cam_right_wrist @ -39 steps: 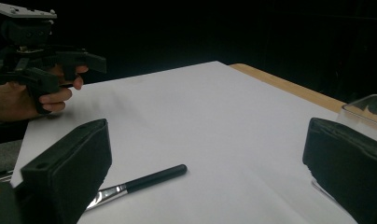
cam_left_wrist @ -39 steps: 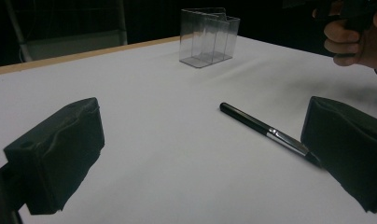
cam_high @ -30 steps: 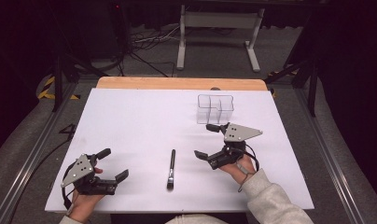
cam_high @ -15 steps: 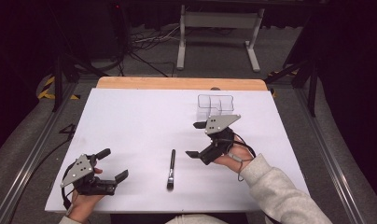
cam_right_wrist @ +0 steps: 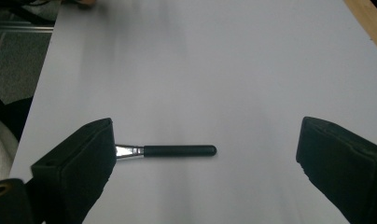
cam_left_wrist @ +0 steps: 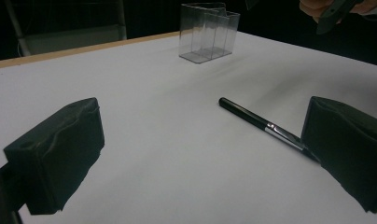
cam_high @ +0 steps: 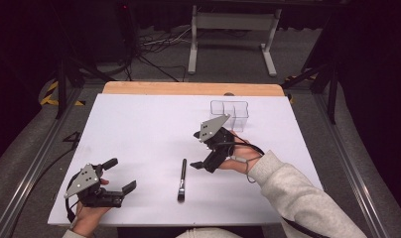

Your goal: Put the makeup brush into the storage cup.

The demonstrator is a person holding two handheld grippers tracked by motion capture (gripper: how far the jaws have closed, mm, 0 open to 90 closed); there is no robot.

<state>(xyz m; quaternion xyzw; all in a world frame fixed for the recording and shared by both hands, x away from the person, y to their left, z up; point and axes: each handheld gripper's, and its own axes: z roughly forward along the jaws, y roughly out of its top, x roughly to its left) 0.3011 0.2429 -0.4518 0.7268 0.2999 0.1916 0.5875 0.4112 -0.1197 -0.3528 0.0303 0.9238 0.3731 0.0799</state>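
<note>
The right tool (cam_high: 200,150) hovers above the white counter (cam_high: 139,129), tilted, with its jaws spread wide and nothing between them; they have just been closing a little. In the right gripper view these two black jaws frame the slim black brush with a silver metal ferrule (cam_right_wrist: 177,150), which lies flat on the counter below them, and the near jaw covers its bristle end. In the high view the brush (cam_high: 182,178) lies at about seven o'clock from the right tool, near it but not touching, with its handle pointing to twelve o'clock.

The left tool (cam_high: 118,174) rests low at the near-left corner of the counter, released, jaws apart and empty. From it, the brush is at three o'clock.

A clear plastic box with open compartments (cam_high: 230,113) stands upright at about one o'clock from the right tool, just beside the grey plate of the tool. A strip of bare wood (cam_high: 188,89) shows along the far edge of the counter.
</note>
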